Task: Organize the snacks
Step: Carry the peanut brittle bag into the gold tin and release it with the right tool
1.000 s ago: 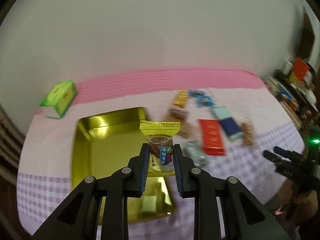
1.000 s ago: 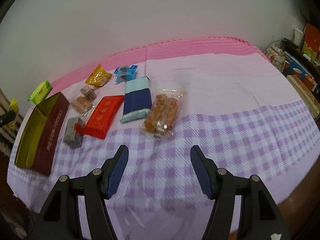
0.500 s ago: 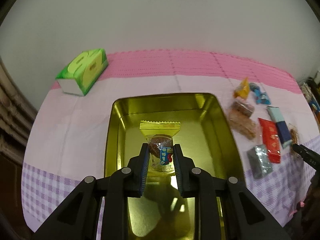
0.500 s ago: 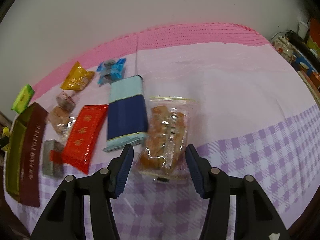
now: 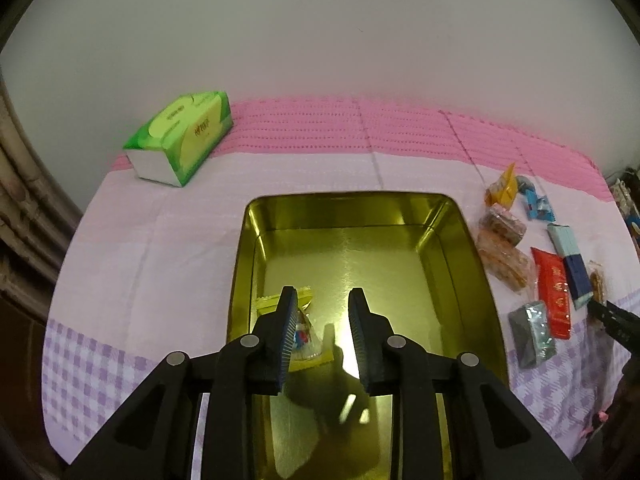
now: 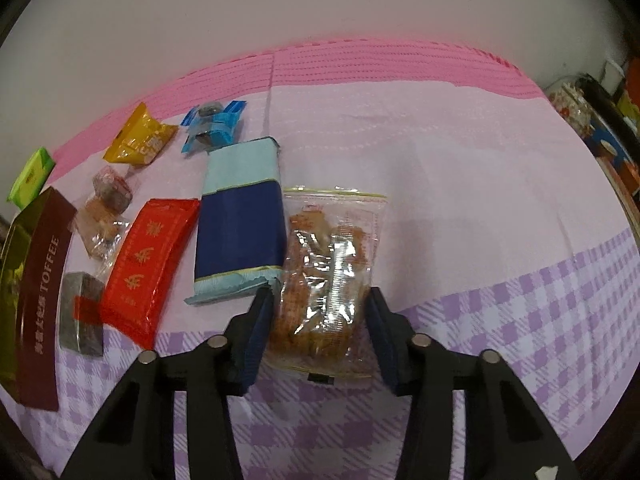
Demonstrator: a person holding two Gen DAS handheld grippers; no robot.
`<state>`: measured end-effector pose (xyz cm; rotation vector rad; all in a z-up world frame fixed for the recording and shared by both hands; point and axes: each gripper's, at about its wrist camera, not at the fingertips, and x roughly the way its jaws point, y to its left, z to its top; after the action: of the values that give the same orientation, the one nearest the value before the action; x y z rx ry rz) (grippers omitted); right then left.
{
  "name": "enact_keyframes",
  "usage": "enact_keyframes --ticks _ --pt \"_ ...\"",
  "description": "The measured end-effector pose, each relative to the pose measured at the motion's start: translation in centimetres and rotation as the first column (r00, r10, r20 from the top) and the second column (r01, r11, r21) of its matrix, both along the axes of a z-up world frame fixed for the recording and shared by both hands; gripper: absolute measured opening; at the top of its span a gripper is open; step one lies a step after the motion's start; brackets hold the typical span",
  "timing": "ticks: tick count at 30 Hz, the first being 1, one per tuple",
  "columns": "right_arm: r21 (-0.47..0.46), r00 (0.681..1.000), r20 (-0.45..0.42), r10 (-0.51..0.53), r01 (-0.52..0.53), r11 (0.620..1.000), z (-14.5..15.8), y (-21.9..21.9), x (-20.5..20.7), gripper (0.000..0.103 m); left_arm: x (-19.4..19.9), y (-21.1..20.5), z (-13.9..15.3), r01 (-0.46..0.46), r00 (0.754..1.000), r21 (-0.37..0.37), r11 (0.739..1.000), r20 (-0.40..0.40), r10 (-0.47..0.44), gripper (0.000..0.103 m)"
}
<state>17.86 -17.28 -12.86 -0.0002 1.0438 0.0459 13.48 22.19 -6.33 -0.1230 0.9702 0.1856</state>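
My right gripper [image 6: 318, 320] has its jaws spread wide either side of the clear bag of fried snacks [image 6: 330, 268], whose long axis runs straight away from me between the fingers. The dark blue packet [image 6: 240, 224] lies touching the bag's left edge, crowding my left finger, so closing risks pinching both. My left gripper [image 5: 322, 334] hangs parted over the gold tin [image 5: 460, 272], the yellow-wrapped candy [image 5: 302, 338] lying inside it.
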Motion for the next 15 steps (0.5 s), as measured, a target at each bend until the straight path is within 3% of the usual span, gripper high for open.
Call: enact_keyframes --ticks 4,9,15 --pt "0.018 1.000 -0.006 0.026 -0.026 1.000 0.2 -0.9 -0.7 0.040 -1.6 -0.8 2.5 0.000 0.999 -0.003 1.000 0.054 0.000 0.037" --pt "0.072 0.999 -0.011 0.030 -0.029 0.997 1.1 -2.5 -2.4 0.036 -4.9 -2.0 6.0 0.003 0.991 0.030 1.000 0.137 -0.007 0.057" --pt "0.143 1.000 0.006 -0.002 0.001 0.990 2.8 -4.1 -4.8 0.036 -8.7 -1.8 7.9 -0.025 0.985 0.035 0.999 0.173 0.018 0.061"
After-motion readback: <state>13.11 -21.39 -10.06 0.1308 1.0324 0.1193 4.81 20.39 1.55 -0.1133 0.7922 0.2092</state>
